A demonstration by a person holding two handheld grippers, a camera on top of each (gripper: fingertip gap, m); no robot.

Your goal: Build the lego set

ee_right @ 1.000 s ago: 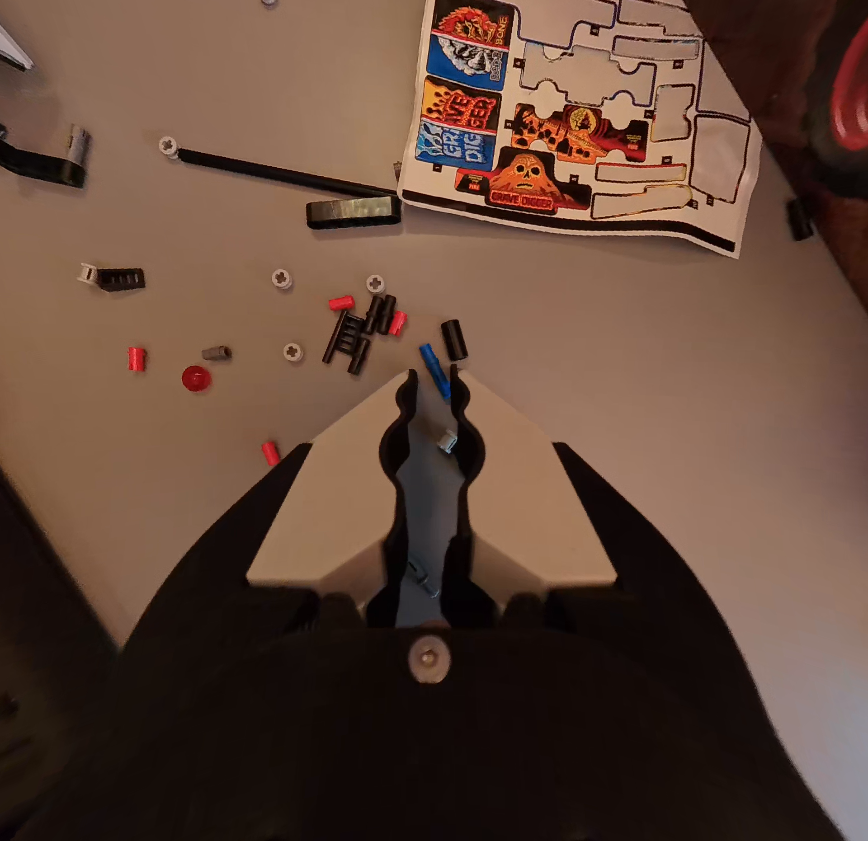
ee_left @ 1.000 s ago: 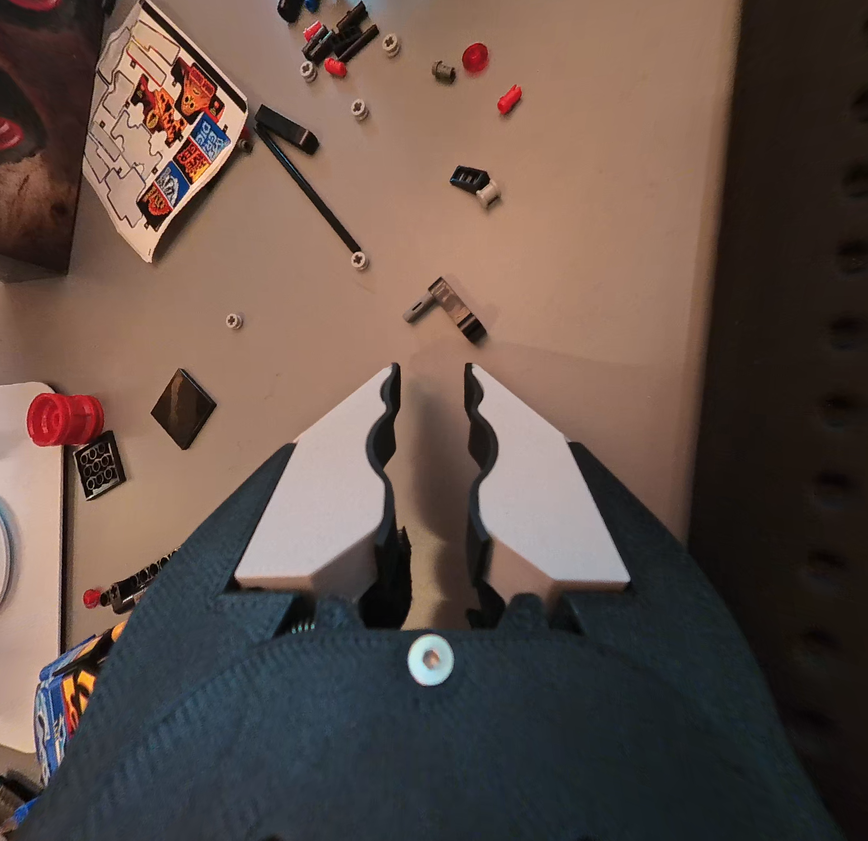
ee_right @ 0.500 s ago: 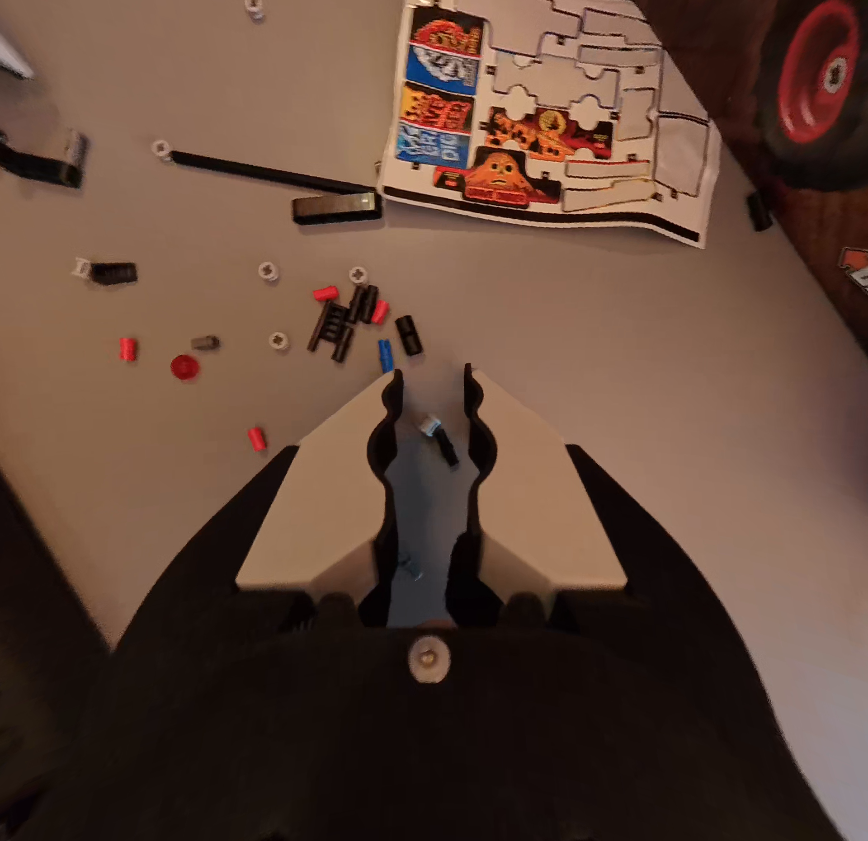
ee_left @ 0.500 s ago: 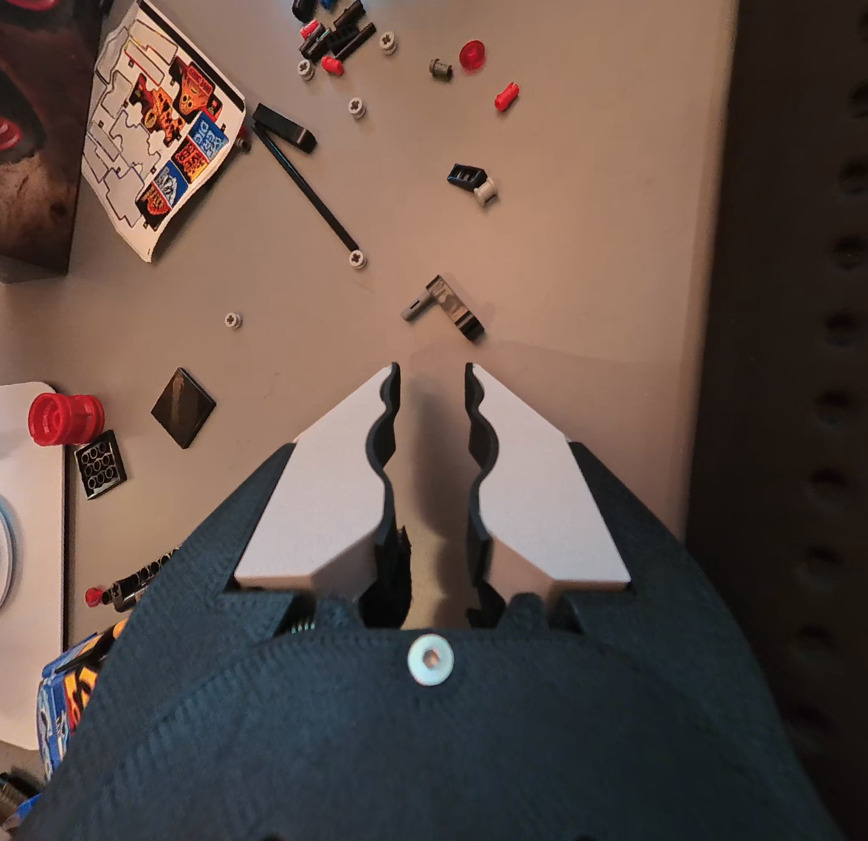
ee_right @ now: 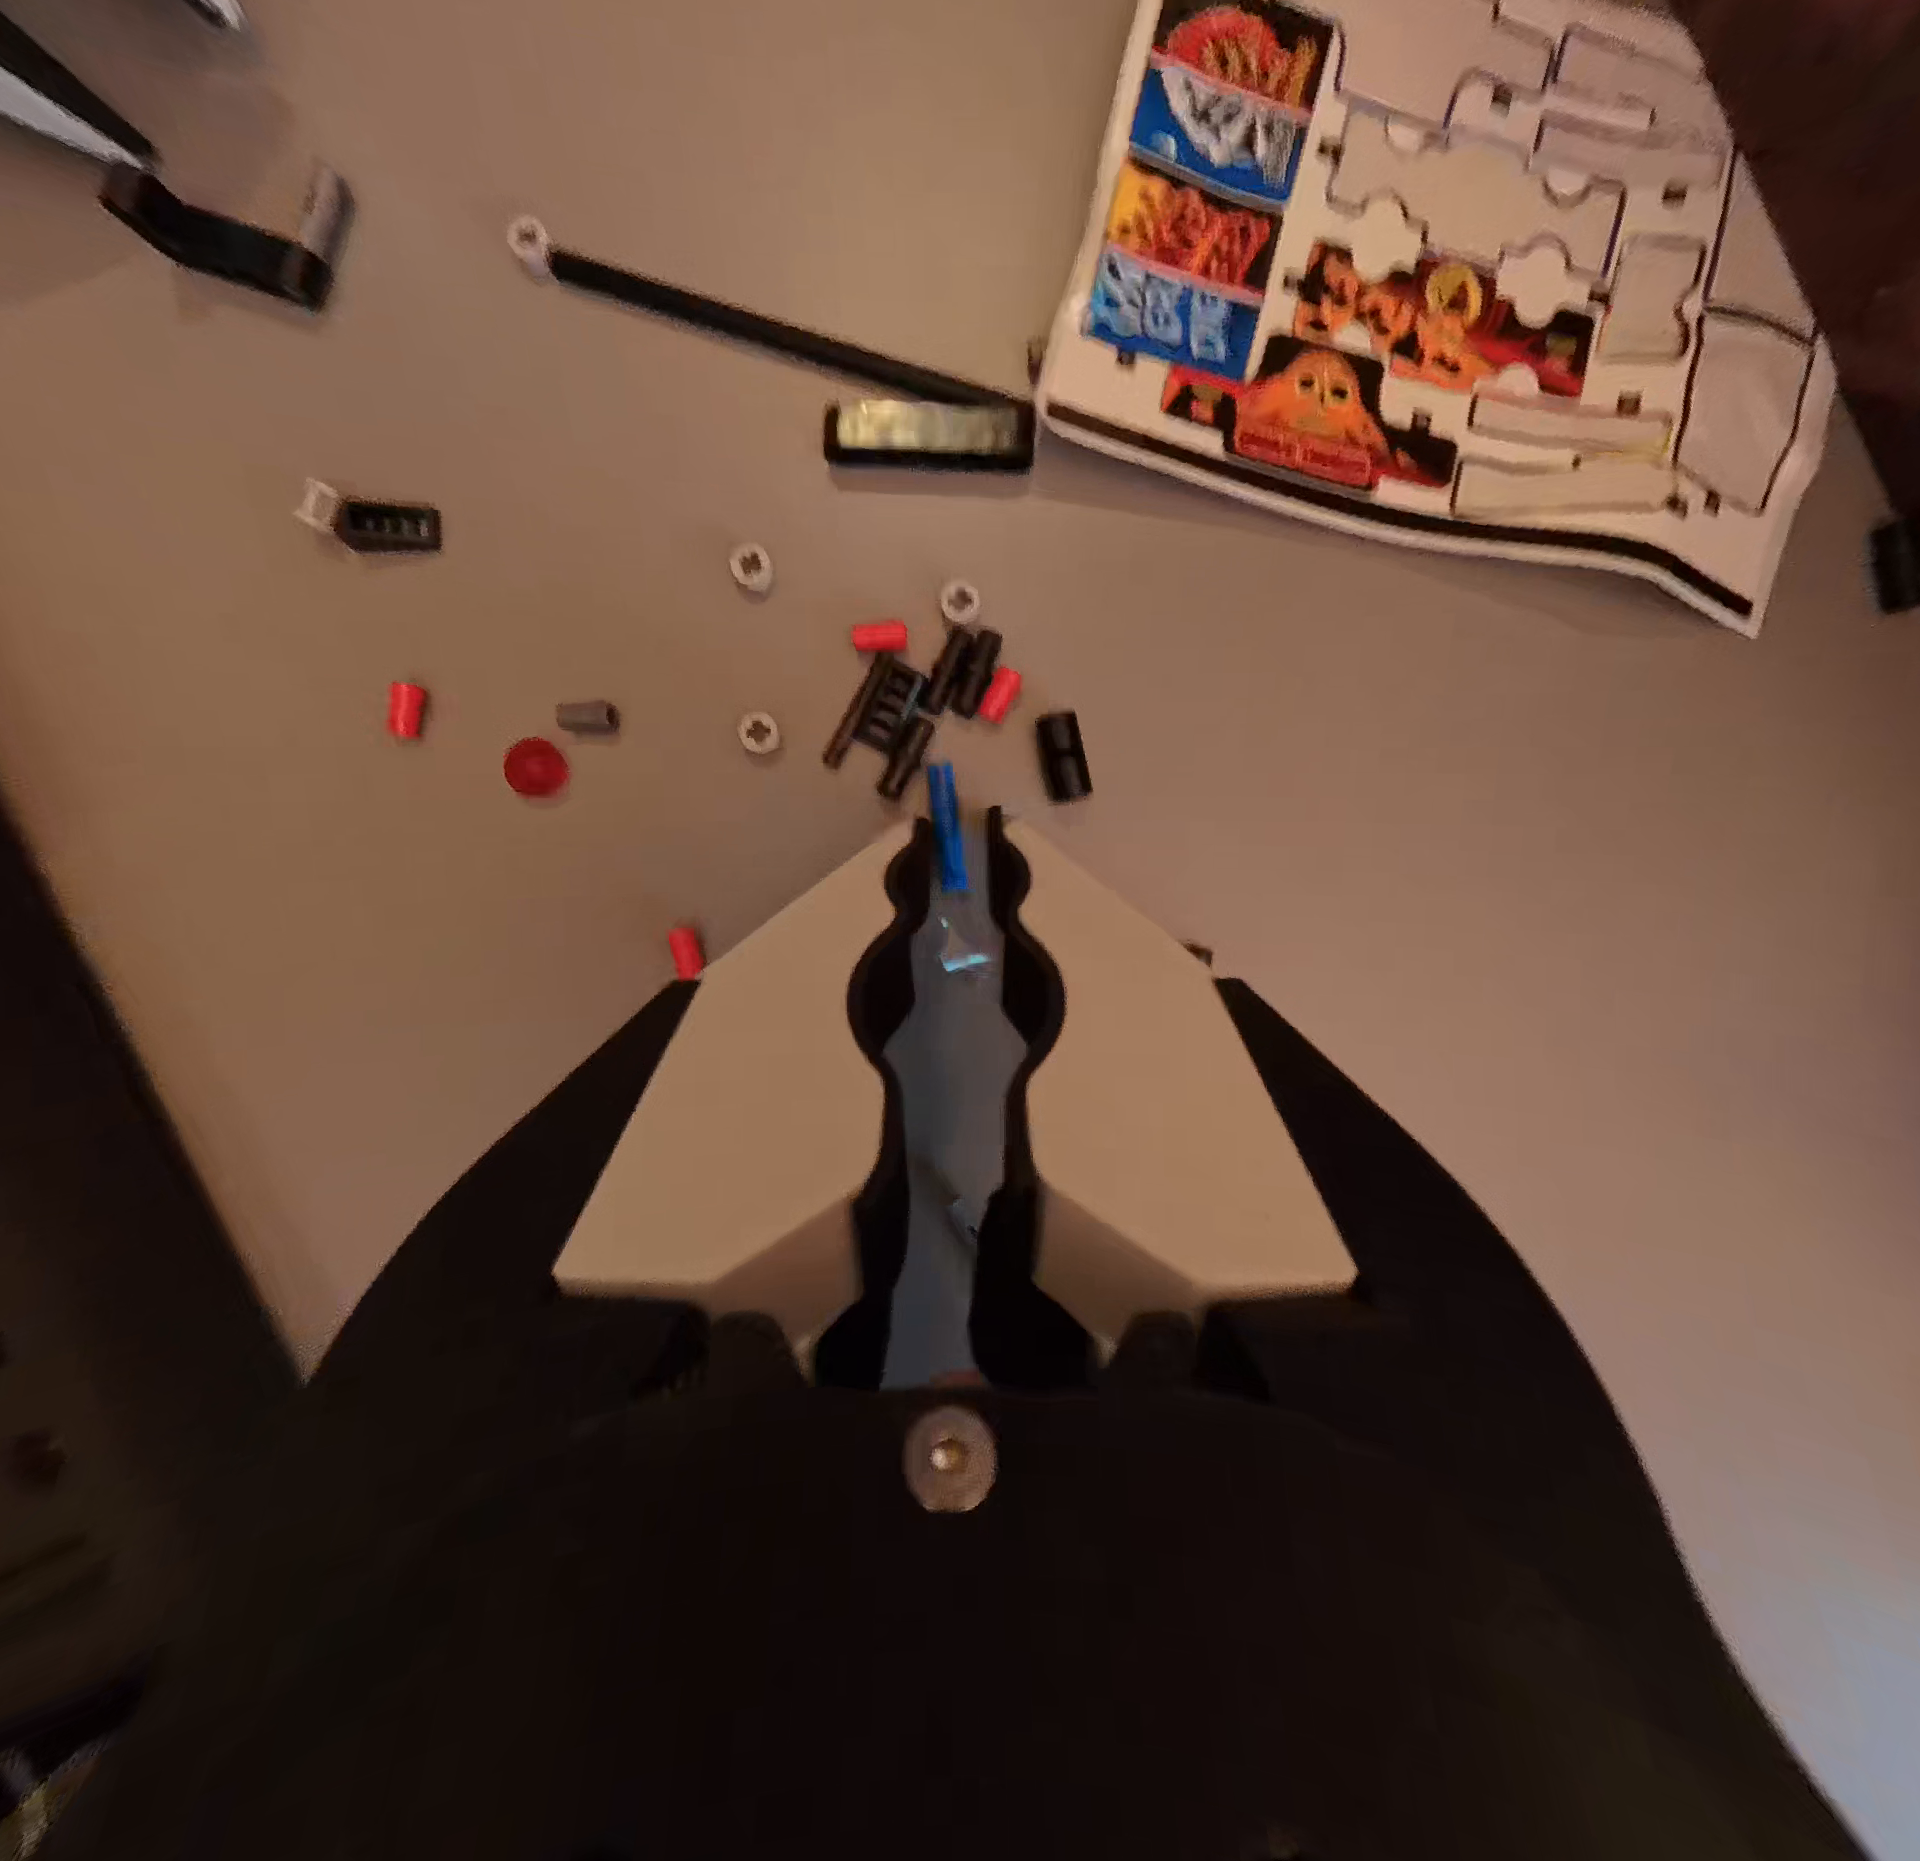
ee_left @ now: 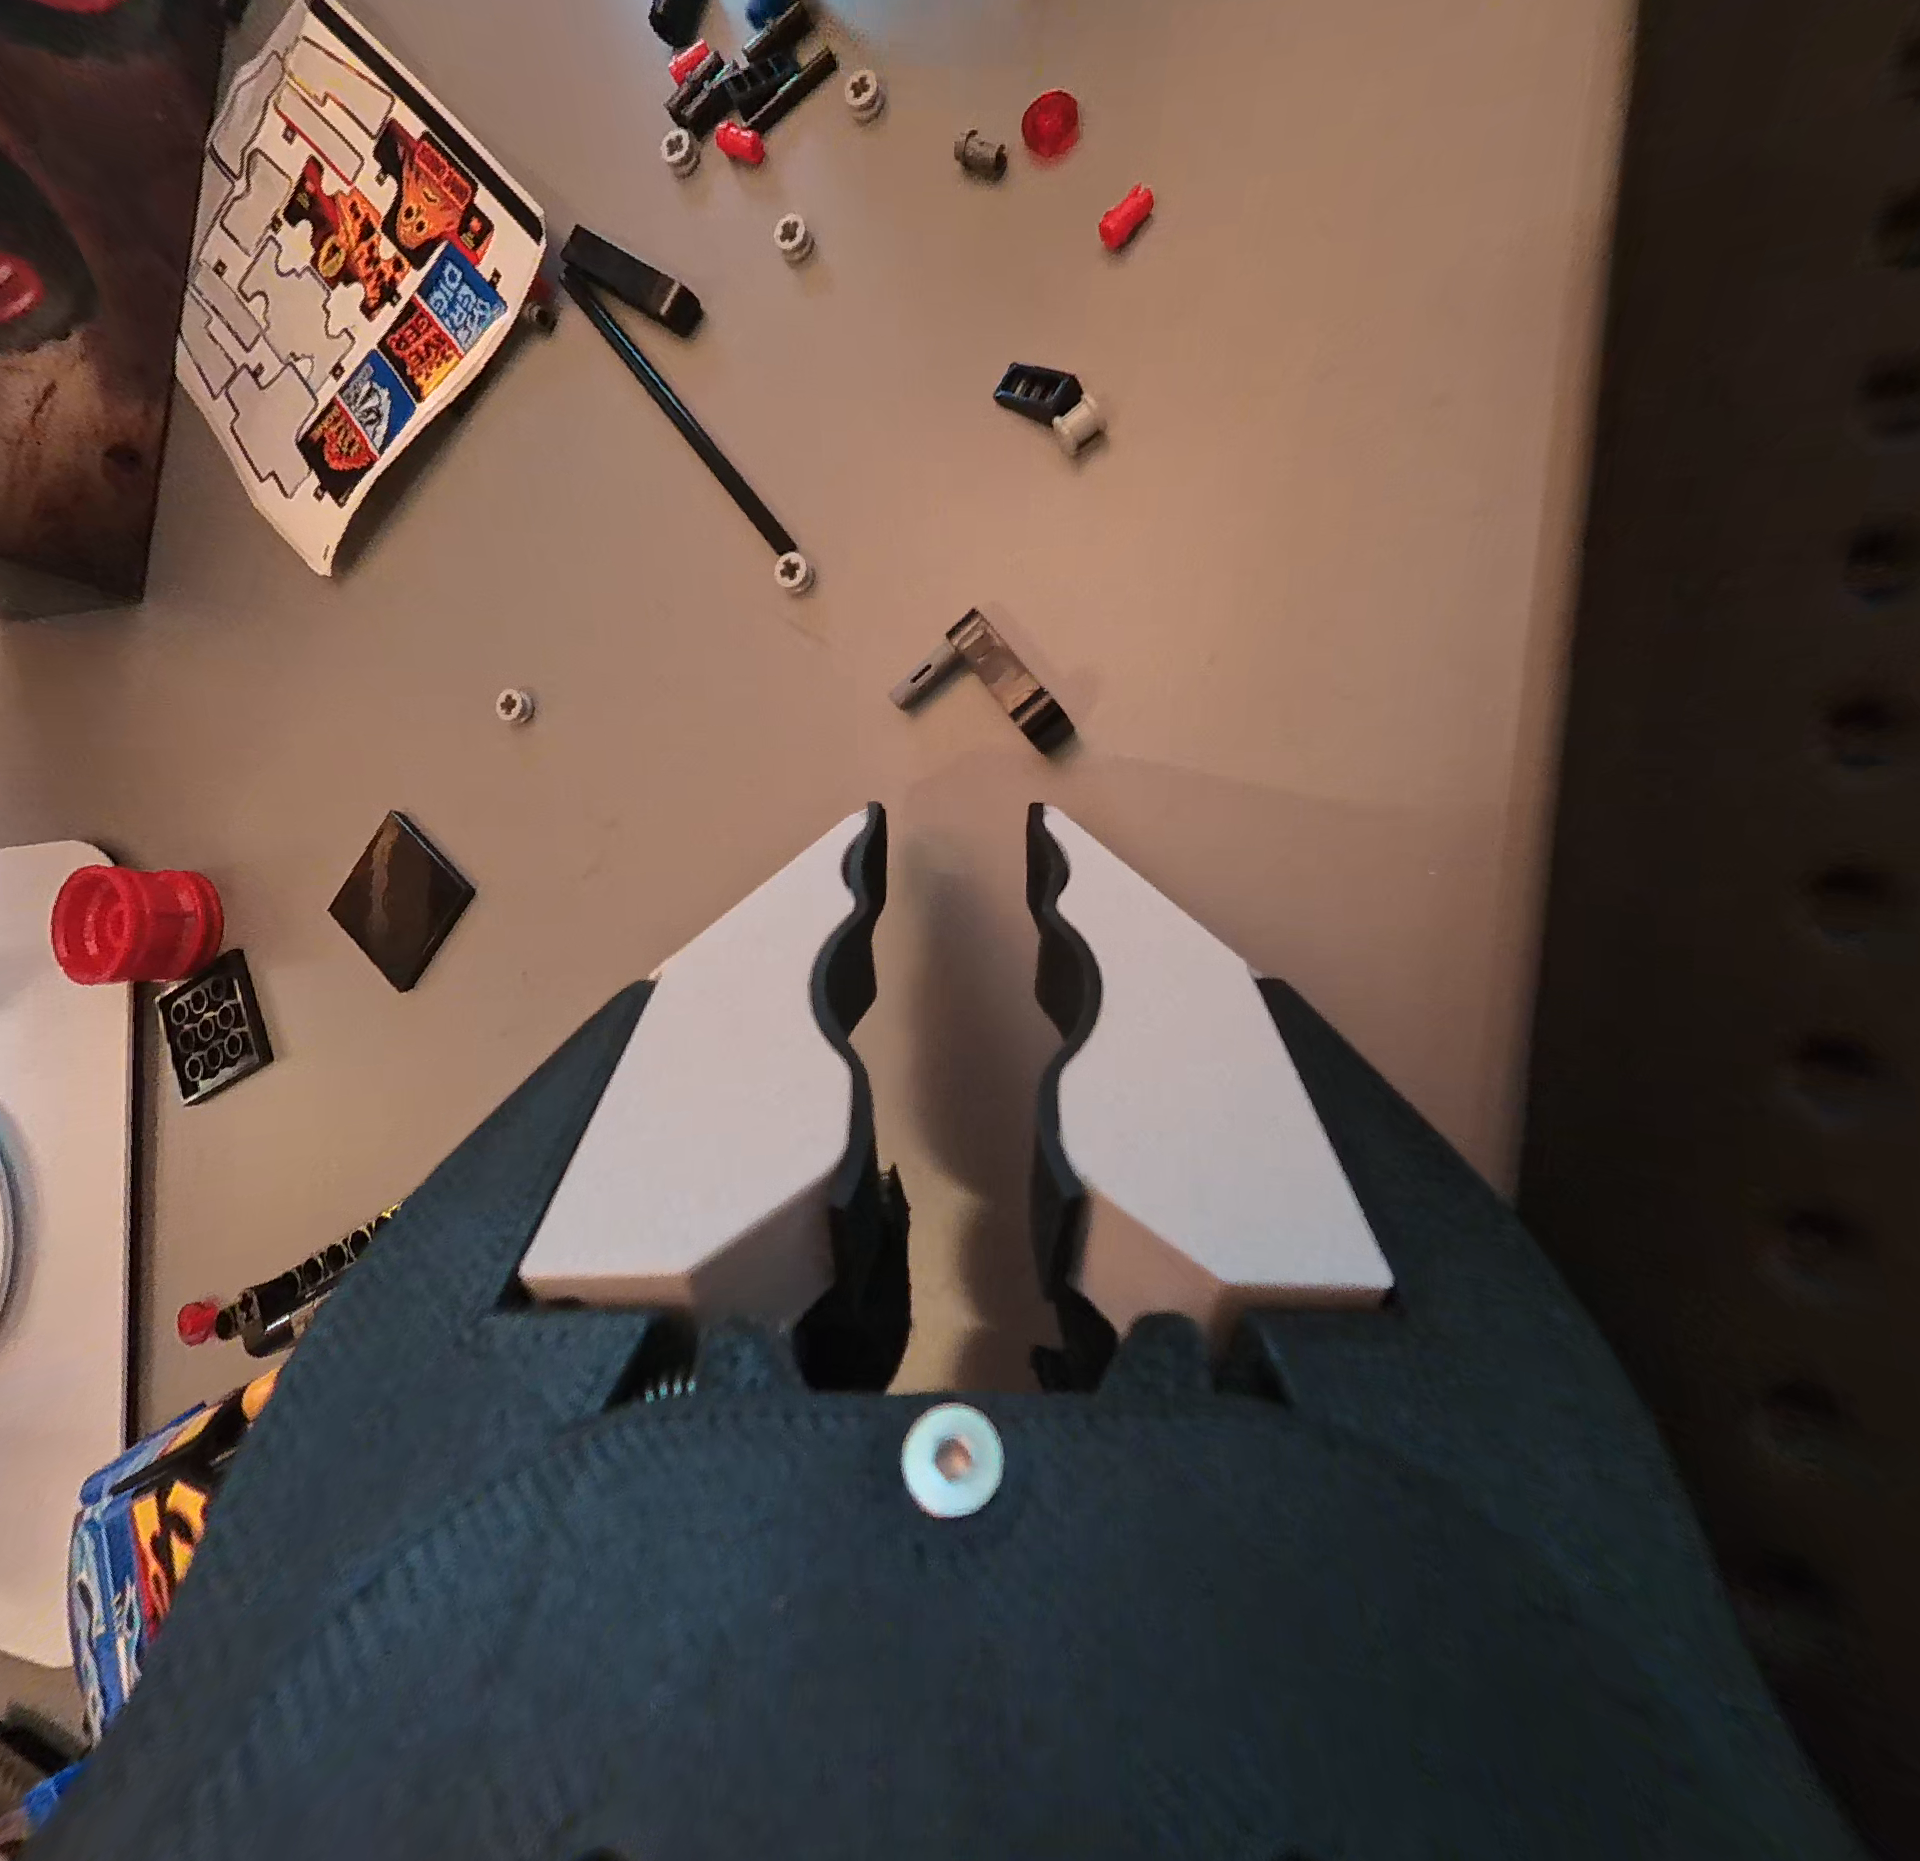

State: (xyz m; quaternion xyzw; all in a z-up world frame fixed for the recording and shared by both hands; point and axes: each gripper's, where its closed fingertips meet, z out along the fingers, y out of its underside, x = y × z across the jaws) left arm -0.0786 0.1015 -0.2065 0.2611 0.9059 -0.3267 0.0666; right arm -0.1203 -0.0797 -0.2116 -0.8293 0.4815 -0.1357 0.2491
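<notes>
Grey desk [ee_left: 1299, 585] carried scattered lego parts under dim warm light. Left gripper [ee_left: 956, 824] hung with its jaws parted around nothing, near the desk's right edge, just short of a black-and-grey angled piece [ee_left: 992, 681]. Right gripper [ee_right: 954, 835] had its jaws drawn narrow with a blue pin [ee_right: 945, 824] between the tips; whether they pinched it I could not tell. A sticker sheet [ee_right: 1455, 284] lay beside a long black axle [ee_right: 769, 331], toward the desk's far side.

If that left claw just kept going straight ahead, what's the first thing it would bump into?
Probably the grey-and-black angled piece, lying just beyond the left gripper and slightly right of its centre line; height above the table is unclear.
</notes>
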